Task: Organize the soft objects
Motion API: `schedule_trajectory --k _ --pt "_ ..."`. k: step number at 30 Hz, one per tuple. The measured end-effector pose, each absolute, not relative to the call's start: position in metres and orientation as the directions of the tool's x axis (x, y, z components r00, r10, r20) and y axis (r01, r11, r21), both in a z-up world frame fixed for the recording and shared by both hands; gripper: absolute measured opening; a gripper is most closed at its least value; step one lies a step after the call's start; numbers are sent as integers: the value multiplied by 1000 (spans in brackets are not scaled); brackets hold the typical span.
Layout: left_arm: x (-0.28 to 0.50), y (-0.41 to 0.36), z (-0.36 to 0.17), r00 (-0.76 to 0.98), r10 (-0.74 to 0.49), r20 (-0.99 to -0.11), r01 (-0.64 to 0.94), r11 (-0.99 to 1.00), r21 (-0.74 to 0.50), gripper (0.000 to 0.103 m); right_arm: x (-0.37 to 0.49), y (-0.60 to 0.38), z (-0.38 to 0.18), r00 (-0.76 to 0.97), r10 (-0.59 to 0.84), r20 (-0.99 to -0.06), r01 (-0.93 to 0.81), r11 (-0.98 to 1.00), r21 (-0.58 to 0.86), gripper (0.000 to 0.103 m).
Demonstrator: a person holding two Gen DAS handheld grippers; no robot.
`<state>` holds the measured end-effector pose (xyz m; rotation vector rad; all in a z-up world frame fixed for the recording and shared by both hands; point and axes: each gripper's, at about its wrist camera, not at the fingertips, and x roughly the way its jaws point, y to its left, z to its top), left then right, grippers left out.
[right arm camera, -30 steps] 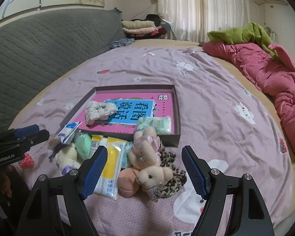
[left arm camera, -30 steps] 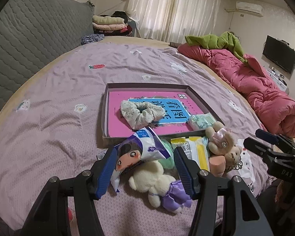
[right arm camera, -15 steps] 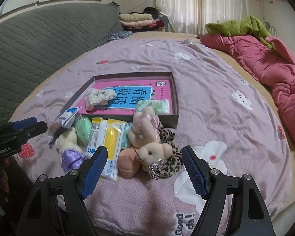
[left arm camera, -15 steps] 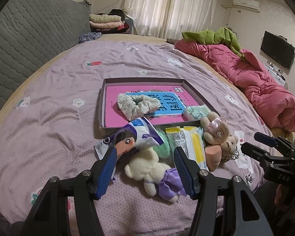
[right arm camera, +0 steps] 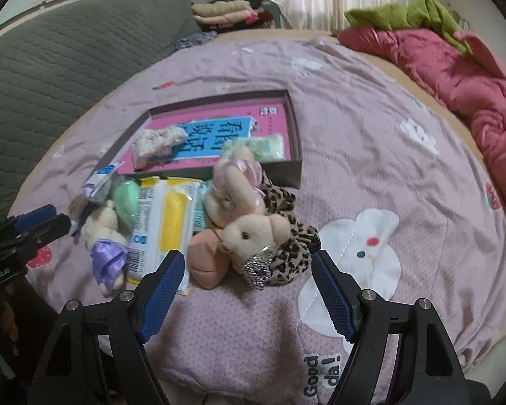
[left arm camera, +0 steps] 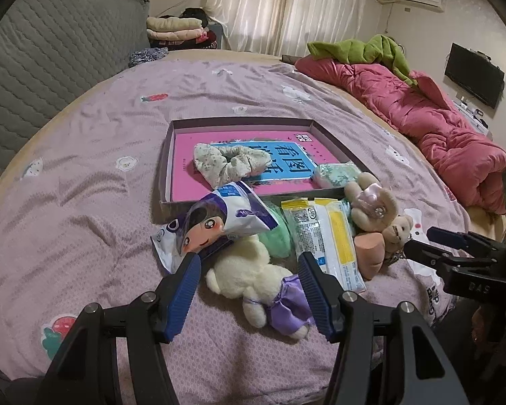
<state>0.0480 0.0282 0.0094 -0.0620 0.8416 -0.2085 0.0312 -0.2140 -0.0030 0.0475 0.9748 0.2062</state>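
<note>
So, both grippers, left (left arm camera: pixel 248 271) & right (right arm camera: pixel 248 275), jaws spread wide, empty, just short of the box (left arm camera: pixel 167 162) w/ soft toys between.

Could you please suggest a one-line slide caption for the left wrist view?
Open left gripper poised over a cream plush toy beside a shallow box on the bed.

Cream plush (left arm camera: pixel 249 270), leopard scrunchie (right arm camera: pixel 286 253), packets heaped before shallow box (left arm camera: pixel 167 158); floral scrunchie (left arm camera: pixel 232 162) inside
</note>
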Motion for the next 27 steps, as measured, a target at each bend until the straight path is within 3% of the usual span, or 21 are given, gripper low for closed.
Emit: schedule_trajectory --k 3,5,11,27 --pt "52 29 7 641 -210 -738 157 977 -142 60 39 -215 -10 533 193 -824 -145 980 136 74" --pt "53 29 5 638 -216 -740 156 976 -151 60 42 -215 -12 536 201 -820 -153 978 140 63" --pt "58 30 2 634 -218 -742 153 976 -155 60 47 -209 -15 537 220 -815 -190 972 137 48" --pt "74 27 -13 620 -191 -761 127 982 -142 60 54 -204 -8 572 260 -778 -237 960 147 43"
